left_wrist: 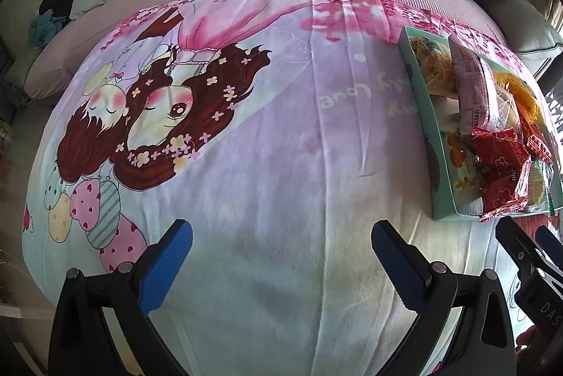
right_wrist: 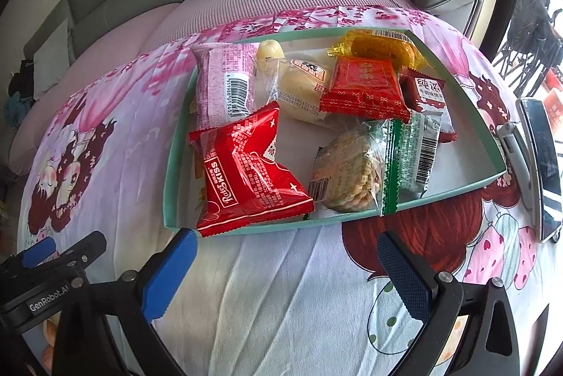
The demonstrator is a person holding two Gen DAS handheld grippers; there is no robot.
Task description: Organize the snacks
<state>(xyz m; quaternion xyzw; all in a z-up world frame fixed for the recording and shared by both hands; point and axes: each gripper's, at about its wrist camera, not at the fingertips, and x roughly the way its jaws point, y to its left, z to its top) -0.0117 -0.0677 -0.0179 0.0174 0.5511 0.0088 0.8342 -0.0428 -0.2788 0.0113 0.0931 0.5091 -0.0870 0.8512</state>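
1. My right claw (right_wrist: 286, 274) stands wide open and holds nothing. It hangs over the cartoon-print blanket (right_wrist: 281, 305), just below the near wall of the teal snack box (right_wrist: 169, 186) at the middle of its frame.
2. My left claw (left_wrist: 281, 265) is also spread wide and empty. In its view the box (left_wrist: 427, 136) sits far off at the right edge of the frame, so the right claw is clearly the nearer one.
3. The closest snack to the right claw is the red Rice Kiss packet (right_wrist: 246, 175). It lies in the box's lower-left corner and overlaps the near rim, straight ahead and slightly left of the claw's centre.
4. Its long axis runs roughly from upper left to lower right of the frame, slanted across the claw's opening line, so I judge a small wrist turn would suit a grasp.
5. The cracker pack (right_wrist: 346, 172) lies just right of it.
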